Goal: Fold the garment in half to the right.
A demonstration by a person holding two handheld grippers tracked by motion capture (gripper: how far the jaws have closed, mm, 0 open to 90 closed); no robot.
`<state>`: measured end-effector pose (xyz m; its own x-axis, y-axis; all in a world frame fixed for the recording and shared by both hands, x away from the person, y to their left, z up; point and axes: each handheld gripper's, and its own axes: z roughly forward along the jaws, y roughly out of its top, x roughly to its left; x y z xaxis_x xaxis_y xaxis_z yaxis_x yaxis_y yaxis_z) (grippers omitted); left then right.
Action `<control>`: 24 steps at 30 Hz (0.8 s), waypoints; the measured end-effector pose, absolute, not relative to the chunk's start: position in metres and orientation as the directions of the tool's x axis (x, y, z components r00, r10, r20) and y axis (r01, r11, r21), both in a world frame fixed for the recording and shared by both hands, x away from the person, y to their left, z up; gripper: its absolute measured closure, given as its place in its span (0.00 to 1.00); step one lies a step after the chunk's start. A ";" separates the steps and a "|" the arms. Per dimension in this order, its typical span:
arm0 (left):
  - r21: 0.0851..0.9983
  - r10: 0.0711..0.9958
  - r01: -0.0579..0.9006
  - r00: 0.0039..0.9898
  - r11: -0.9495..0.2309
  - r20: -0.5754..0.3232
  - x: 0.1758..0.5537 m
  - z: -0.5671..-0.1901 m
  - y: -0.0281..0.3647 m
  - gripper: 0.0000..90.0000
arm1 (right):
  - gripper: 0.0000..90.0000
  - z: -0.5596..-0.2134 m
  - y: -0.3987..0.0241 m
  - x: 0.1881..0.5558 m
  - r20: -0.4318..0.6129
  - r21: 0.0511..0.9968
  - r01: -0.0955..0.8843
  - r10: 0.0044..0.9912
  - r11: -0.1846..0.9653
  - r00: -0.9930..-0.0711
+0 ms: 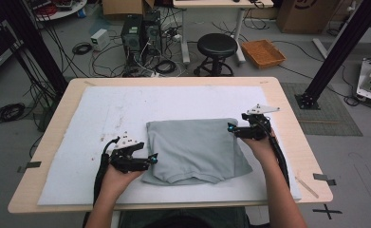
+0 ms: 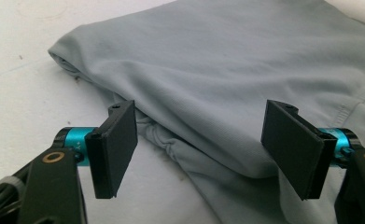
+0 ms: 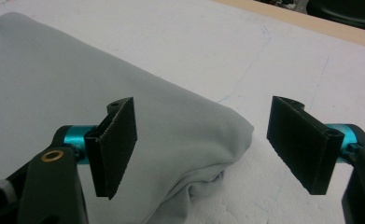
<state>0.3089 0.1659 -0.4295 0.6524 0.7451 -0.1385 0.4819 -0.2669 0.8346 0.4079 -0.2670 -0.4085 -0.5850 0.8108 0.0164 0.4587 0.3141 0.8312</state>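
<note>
- I see the folded grey garment (image 1: 196,149) flat on the white mat (image 1: 102,114), roughly mid-table (image 1: 287,104), nearer my edge than the far one.
- Its collar edge faces me; stitched seam shows at the right of the left gripper view.
- My left gripper (image 1: 153,157) sits at the garment's left edge, low on that side, pointing right across the cloth.
- In the left gripper view, jaws are spread wide; the bunched fold of the garment (image 2: 227,79) lies in the gap between them. Pads not pressing on it. Released.
- My right gripper (image 1: 230,127) is at the garment's far right corner, pointing left.
- In the right gripper view, jaws also stand wide apart; the rounded corner of the garment (image 3: 124,140) sits just ahead of the gap, the left pad over cloth, the right pad over bare mat (image 3: 273,60). Nothing clamped. Released.
- Can't tell whether either gripper's lower pad edges touch the fabric.
- Both hands are apart, one per side of the garment.
- Off the table: black stool (image 1: 216,47) and wicker basket (image 1: 263,53) on the floor beyond the far edge.
</note>
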 end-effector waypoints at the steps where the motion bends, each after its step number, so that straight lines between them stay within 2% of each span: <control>1: 0.834 0.743 0.481 0.655 -0.271 -0.136 0.308 -0.430 0.164 0.30 | 0.27 -0.409 -0.267 0.408 0.017 0.829 0.462 0.811 0.315 -0.585; 6: 0.812 0.733 0.486 0.671 -0.323 -0.110 0.301 -0.436 0.156 0.30 | 0.27 -0.410 -0.264 0.407 0.011 0.823 0.463 0.806 0.329 -0.592; 11: 0.751 0.756 0.491 0.655 -0.440 0.015 0.296 -0.445 0.149 0.28 | 0.27 -0.410 -0.264 0.406 0.015 0.817 0.469 0.801 0.335 -0.598; 20: 0.764 0.749 0.522 0.658 -0.380 -0.078 0.281 -0.452 0.155 0.30 | 0.27 -0.412 -0.260 0.405 0.008 0.807 0.474 0.796 0.352 -0.606; 24: 0.759 0.731 0.499 0.681 -0.417 -0.045 0.274 -0.452 0.154 0.31 | 0.27 -0.413 -0.259 0.405 0.007 0.805 0.474 0.795 0.355 -0.607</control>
